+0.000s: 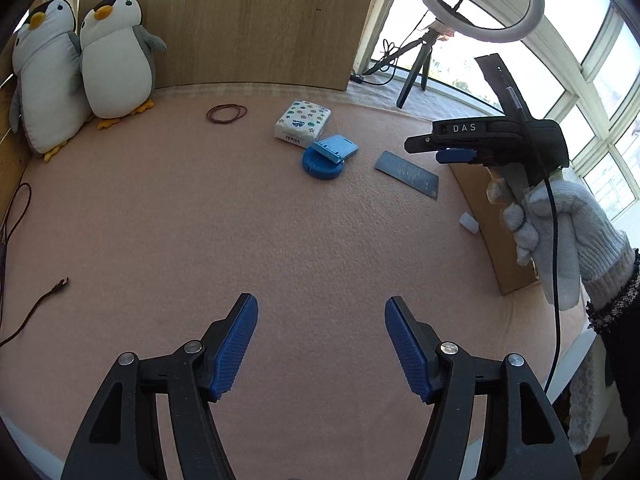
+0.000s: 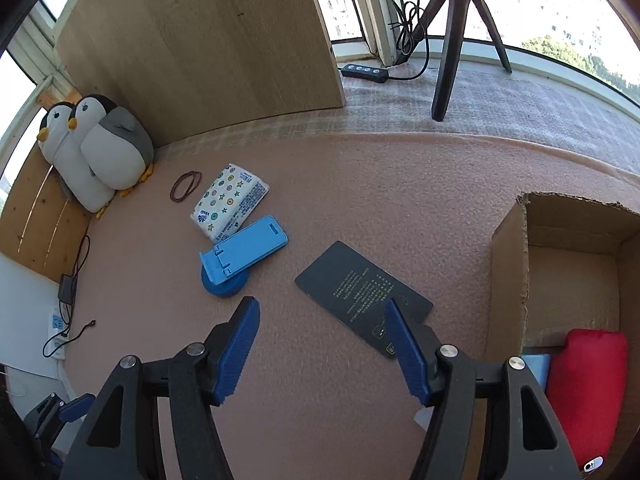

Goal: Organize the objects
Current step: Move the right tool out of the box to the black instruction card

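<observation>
On the pink cloth lie a tissue pack (image 1: 303,123) (image 2: 229,205), a blue phone stand (image 1: 328,156) (image 2: 242,255), a dark card (image 1: 407,174) (image 2: 362,294) and brown rubber bands (image 1: 227,113) (image 2: 185,185). A cardboard box (image 2: 508,280) (image 1: 494,224) at the right holds a red pouch (image 2: 586,384) and a light blue item (image 2: 536,366). My left gripper (image 1: 321,346) is open and empty over bare cloth. My right gripper (image 2: 322,346) is open and empty, just short of the dark card; in the left wrist view it (image 1: 432,148) hovers above the card, held by a gloved hand.
Two plush penguins (image 1: 80,68) (image 2: 96,148) lean in the far left corner against a wooden panel (image 1: 248,20). A ring light on a tripod (image 1: 476,0) (image 2: 456,32) and a power strip (image 2: 364,72) stand by the window. Cables (image 1: 32,312) trail at the left edge. A small white object (image 1: 469,223) lies beside the box.
</observation>
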A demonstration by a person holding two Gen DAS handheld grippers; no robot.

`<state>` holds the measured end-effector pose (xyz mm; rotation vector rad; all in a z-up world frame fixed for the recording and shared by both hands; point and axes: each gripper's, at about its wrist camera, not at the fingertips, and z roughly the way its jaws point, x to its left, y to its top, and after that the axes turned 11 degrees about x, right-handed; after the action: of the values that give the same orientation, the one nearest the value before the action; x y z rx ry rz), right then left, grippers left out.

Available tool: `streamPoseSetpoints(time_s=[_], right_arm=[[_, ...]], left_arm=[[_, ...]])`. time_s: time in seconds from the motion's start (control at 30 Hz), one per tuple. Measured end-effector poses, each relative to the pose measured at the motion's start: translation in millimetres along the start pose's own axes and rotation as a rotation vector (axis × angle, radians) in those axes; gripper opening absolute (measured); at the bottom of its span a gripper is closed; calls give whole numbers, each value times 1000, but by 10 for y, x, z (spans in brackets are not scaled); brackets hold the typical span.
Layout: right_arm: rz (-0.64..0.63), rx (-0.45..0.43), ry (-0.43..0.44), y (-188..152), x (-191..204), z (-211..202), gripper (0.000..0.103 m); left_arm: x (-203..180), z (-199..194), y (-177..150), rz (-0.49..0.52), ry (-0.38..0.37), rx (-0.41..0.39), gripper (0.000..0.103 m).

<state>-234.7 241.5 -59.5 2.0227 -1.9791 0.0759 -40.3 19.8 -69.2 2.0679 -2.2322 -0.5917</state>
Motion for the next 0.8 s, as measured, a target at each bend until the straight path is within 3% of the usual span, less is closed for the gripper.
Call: streamPoseSetpoints(time_s=[0.17,0.5,0.7,0.8], right_arm=[[21,40,-58,204,-84,229,62],[75,95,-62,350,-191,438,62],[52,125,-74,386,-107,482,69],[38,150,-37,307,-57,482,69]], left_arm=[[143,-35,-60,-32,0,3,70],[243,-9,-37,-62,-17,12,70],[187,2,4,-55,-28,10,70],[183,-11,19,-55,-33,5,70]])
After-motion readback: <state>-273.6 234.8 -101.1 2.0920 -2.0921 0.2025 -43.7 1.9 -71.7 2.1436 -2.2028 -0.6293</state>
